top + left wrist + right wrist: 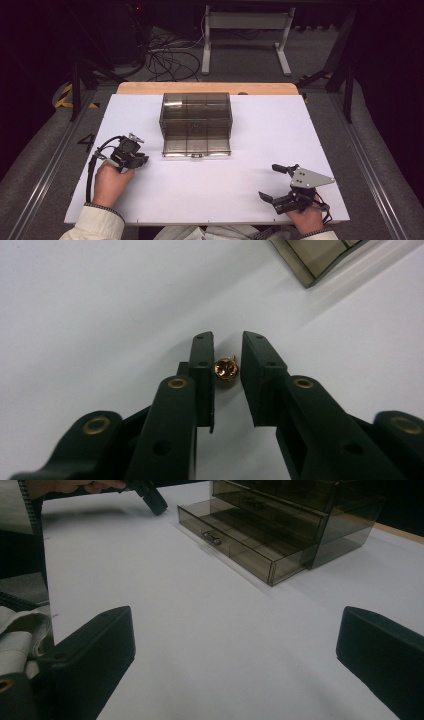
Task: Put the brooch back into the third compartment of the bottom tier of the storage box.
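A small copper-coloured ring (226, 369) lies on the white worktop (260, 150) near its left edge, between the jaws of the left tool (227, 357), which stand nearly together around it; the left jaw looks to touch the ring, while a thin gap shows at the right one. A hand (107, 182) in a pale sleeve holds that tool. Just beside it, toward the middle of the worktop's far edge, stands a smoky clear plastic drawer box (196, 122) with its bottom drawer pulled out toward the person. Near the worktop's front right corner the right tool (272, 182) rests with its jaws wide apart and nothing between them. The white sheet covers a wooden top whose far edge shows bare. Beyond lie grey floor, loose cables (165, 57) and a white metal stand (247, 35) in a dark room.
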Action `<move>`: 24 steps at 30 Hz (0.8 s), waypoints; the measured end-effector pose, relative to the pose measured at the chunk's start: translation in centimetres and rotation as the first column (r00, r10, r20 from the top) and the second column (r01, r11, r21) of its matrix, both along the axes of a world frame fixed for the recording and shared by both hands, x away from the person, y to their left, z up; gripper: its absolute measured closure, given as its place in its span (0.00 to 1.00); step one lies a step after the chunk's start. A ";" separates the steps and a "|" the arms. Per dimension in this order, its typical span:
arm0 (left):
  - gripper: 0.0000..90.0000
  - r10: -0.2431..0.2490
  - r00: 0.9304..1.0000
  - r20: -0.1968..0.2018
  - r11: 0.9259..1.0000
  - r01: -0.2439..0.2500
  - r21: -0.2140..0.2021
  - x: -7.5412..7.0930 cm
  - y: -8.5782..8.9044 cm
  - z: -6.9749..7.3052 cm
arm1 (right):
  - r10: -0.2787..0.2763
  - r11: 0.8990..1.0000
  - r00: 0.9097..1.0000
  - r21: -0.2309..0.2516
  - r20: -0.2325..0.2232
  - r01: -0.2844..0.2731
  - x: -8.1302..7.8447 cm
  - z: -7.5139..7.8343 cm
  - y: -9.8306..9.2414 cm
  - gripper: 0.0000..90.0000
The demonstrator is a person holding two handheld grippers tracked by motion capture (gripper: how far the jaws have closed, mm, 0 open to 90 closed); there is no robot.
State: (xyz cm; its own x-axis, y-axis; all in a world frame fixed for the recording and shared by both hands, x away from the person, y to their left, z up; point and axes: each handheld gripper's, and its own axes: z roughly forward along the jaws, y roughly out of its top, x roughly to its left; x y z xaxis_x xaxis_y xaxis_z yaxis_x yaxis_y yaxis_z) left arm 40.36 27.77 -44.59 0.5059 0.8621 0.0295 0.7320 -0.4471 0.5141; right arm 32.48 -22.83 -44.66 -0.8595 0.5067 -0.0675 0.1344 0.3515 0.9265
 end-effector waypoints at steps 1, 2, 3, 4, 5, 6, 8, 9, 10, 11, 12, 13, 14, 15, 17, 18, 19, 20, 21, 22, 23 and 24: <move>0.86 0.000 1.000 -0.001 1.000 0.000 0.006 0.0 0.0 0.0 | 0.001 1.000 1.000 0.001 -0.001 -0.001 0.0 0.0 0.0 0.03; 0.86 -0.002 1.000 0.000 1.000 0.002 0.012 0.0 -0.1 0.1 | 0.001 1.000 1.000 0.002 -0.002 -0.001 0.0 0.0 0.0 0.03; 0.86 -0.001 1.000 0.000 1.000 0.001 0.013 0.0 -0.1 0.0 | 0.001 1.000 1.000 0.001 -0.001 -0.001 0.0 0.0 0.0 0.03; 0.86 -0.001 1.000 0.001 1.000 0.001 0.014 -0.1 -0.2 0.0 | 0.002 1.000 1.000 0.000 -0.001 -0.002 0.0 0.0 0.0 0.03; 0.86 -0.002 1.000 0.002 1.000 0.002 0.017 -0.1 -0.2 0.0 | 0.002 1.000 1.000 0.000 -0.001 -0.002 0.0 0.0 0.0 0.03; 0.86 -0.002 1.000 0.003 1.000 0.002 0.018 -0.1 -0.2 0.0 | 0.002 1.000 1.000 0.001 -0.001 -0.002 0.0 0.0 0.0 0.03; 0.86 -0.002 1.000 0.006 1.000 0.002 0.020 -0.1 -0.2 0.0 | 0.001 1.000 1.000 0.002 -0.002 -0.001 0.0 0.0 0.0 0.03; 0.86 -0.003 1.000 0.007 1.000 0.002 0.022 -0.1 -0.2 0.0 | 0.001 1.000 1.000 0.002 -0.003 -0.001 0.0 0.0 0.0 0.03; 0.87 -0.003 1.000 0.007 1.000 0.003 0.022 -0.1 -0.2 0.0 | 0.001 1.000 1.000 0.002 -0.003 -0.001 0.0 0.0 0.0 0.03; 0.87 -0.004 1.000 0.007 1.000 0.003 0.022 -0.1 -0.2 0.0 | 0.001 1.000 1.000 0.002 -0.003 -0.001 0.0 0.0 0.0 0.03; 0.87 -0.004 1.000 0.004 1.000 0.004 0.021 -0.1 -0.2 0.1 | 0.001 1.000 1.000 0.002 -0.003 -0.001 0.0 0.0 0.0 0.03; 0.87 -0.003 1.000 0.006 1.000 0.003 0.020 -0.1 -0.2 0.0 | 0.001 1.000 1.000 0.002 -0.003 -0.001 0.0 0.0 0.0 0.03; 0.87 -0.003 1.000 0.005 1.000 0.003 0.020 -0.1 -0.2 0.1 | 0.001 1.000 1.000 0.002 -0.003 -0.001 0.0 0.0 0.0 0.03; 0.87 -0.003 1.000 0.006 1.000 0.003 0.019 -0.1 -0.2 0.1 | 0.002 1.000 1.000 0.003 -0.004 -0.002 0.0 0.0 0.1 0.03; 0.87 0.000 1.000 0.010 1.000 -0.001 0.018 -0.1 -0.2 0.1 | 0.002 1.000 1.000 0.002 -0.003 -0.002 0.0 0.0 0.1 0.03; 0.87 0.001 1.000 0.018 1.000 -0.001 0.022 -0.1 -0.2 0.1 | 0.002 1.000 1.000 0.001 -0.003 -0.002 0.0 0.0 0.1 0.03; 0.87 0.003 1.000 0.019 1.000 -0.003 0.013 -0.2 -0.2 0.2 | 0.001 1.000 1.000 0.003 -0.003 -0.001 0.0 0.0 0.0 0.03; 0.87 0.007 1.000 0.024 1.000 -0.007 0.010 -0.2 -0.1 0.3 | 0.001 1.000 1.000 0.003 -0.003 -0.001 0.0 0.0 0.0 0.03; 0.87 0.006 1.000 0.030 1.000 -0.007 0.009 -0.3 -0.1 0.4 | 0.000 1.000 1.000 0.002 -0.003 0.000 0.0 0.0 0.0 0.03; 0.87 0.008 0.999 0.036 1.000 -0.008 0.002 -0.4 0.0 0.5 | 0.000 1.000 1.000 0.002 -0.002 0.000 0.0 0.0 0.0 0.03; 0.87 0.011 0.999 0.043 1.000 -0.011 -0.004 -0.4 0.0 0.6 | 0.001 1.000 1.000 0.002 -0.002 -0.001 0.0 0.0 0.0 0.03; 0.86 0.010 0.999 0.047 1.000 -0.010 -0.012 -0.5 0.1 0.7 | 0.001 1.000 1.000 0.001 -0.003 -0.001 0.0 0.0 0.0 0.03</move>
